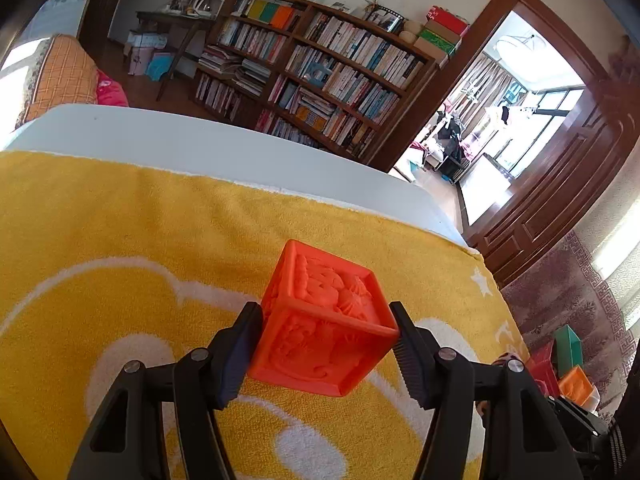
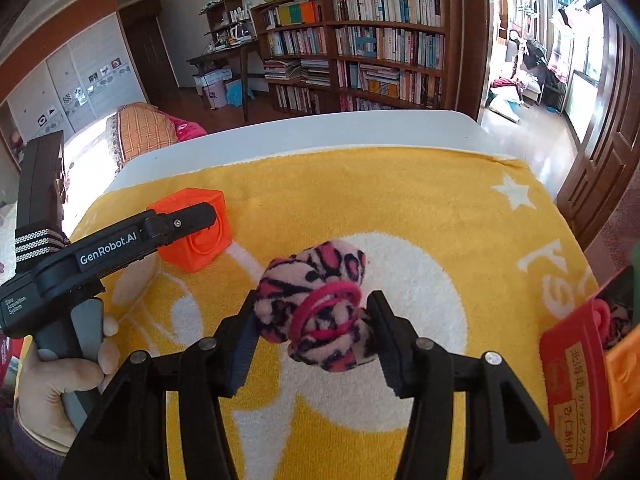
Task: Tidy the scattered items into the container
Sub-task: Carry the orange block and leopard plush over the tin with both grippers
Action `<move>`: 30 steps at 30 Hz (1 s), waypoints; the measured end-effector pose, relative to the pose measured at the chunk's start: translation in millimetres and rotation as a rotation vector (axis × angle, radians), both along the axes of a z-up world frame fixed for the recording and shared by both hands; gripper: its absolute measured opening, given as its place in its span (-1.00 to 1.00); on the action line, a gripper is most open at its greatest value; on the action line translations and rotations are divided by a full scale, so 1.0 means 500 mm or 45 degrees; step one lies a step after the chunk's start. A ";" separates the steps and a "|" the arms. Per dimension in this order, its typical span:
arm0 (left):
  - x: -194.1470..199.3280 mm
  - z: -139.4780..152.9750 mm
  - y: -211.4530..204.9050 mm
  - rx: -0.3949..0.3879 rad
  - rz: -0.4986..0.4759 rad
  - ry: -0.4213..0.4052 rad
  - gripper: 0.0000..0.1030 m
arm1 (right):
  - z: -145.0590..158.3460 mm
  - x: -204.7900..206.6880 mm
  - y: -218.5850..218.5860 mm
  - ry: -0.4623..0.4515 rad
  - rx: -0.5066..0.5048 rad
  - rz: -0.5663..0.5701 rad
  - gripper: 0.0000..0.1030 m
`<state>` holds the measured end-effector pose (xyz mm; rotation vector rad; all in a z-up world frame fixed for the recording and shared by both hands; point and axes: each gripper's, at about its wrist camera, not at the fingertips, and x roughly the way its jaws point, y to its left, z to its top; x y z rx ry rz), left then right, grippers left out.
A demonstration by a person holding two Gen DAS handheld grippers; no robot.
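Fuzzy pink-and-black leopard-print sock ball [image 2: 316, 304] sits clamped in my right gripper [image 2: 312, 320]; left gripper [image 1: 326, 344] grips the orange embossed rubber cube [image 1: 324, 320]. I'd lift both clear, then swing right toward the red box [image 2: 576, 364].

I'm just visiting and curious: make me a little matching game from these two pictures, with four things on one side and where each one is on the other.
Things:
1. orange cube
2. pink leopard-print scrunchie
3. yellow towel
4. red box

Places:
A. spread over the white table
B. between the right gripper fingers
C. at the towel's right edge
D. between the left gripper fingers

Pairs: 1-D, 2-B, 3-A, 4-C
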<state>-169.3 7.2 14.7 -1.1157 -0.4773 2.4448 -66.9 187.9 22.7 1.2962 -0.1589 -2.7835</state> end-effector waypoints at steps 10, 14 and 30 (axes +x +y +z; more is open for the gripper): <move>0.037 0.066 0.052 -0.010 -0.101 0.096 0.27 | 0.112 0.190 0.104 0.220 0.004 -0.167 0.11; 0.060 0.095 0.076 0.003 -0.148 0.130 0.27 | 0.144 0.269 0.180 0.284 0.005 -0.287 0.11; 0.272 0.234 0.371 0.045 -0.607 0.262 0.27 | 0.172 0.477 0.455 0.389 -0.016 -0.690 0.11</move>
